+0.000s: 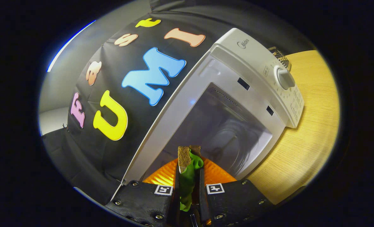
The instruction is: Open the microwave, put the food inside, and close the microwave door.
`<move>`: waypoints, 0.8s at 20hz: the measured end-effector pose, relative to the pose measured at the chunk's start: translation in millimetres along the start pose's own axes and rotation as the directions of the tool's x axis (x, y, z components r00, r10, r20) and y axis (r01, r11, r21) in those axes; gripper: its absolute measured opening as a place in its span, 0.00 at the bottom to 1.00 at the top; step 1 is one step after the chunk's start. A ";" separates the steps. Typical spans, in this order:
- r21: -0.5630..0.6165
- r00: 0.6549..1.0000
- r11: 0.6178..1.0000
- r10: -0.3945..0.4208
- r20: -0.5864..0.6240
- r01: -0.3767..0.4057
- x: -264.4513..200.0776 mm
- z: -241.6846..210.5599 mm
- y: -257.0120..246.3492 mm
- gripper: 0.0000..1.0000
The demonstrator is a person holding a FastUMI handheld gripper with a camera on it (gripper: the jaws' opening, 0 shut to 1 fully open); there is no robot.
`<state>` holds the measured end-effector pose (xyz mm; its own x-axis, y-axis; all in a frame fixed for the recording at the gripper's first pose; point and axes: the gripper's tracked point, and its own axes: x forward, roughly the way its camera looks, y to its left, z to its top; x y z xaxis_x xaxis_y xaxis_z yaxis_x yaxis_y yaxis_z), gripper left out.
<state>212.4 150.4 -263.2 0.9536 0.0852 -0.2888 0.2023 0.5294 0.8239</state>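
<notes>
The white microwave (237,72) stands on the wooden table, its cavity (224,132) open toward me with the round turntable (227,142) inside. My gripper (188,171) is shut on the food (187,183), a green leafy piece with brown bread-like slices at its top, which sticks out ahead of the fingertips. An orange ridged plate (218,173) spreads out right behind the fingers (176,179), at the mouth of the cavity. I cannot tell whether the food rests on the plate. The whole scene appears tilted.
The microwave's control panel with a round knob (284,78) lies to the right of the cavity. A wire basket (280,56) peeks out behind the microwave. The wooden table (313,126) extends to the right, and the black cloth wall (89,151) hangs on the left.
</notes>
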 end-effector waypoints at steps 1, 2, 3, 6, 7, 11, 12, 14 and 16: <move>0.002 1.000 1.000 -0.006 0.011 0.006 6.9 -0.5 -3.1 0.24; 0.005 1.000 1.000 -0.013 0.022 0.013 14.1 -0.3 -5.6 0.24; 0.009 0.999 1.000 -0.021 0.028 0.021 20.9 -1.1 -8.6 0.24; 0.007 0.998 0.999 -0.053 0.031 0.053 36.2 -7.7 -17.8 0.24; -0.008 0.997 0.997 -0.070 0.026 0.071 40.9 -10.5 -23.5 0.24; -0.085 0.991 0.987 -0.134 0.019 0.135 51.9 -13.6 -32.4 0.30; -0.137 0.986 0.977 -0.165 0.019 0.166 51.9 -11.7 -37.3 0.40; -0.233 0.982 0.954 -0.189 0.015 0.187 49.2 -14.9 -41.2 0.64; -0.328 0.972 0.916 -0.231 0.036 0.230 39.2 -5.3 -48.8 0.98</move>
<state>238.7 132.4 -317.4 0.8883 -0.0705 -0.4537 0.3320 0.7813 0.5286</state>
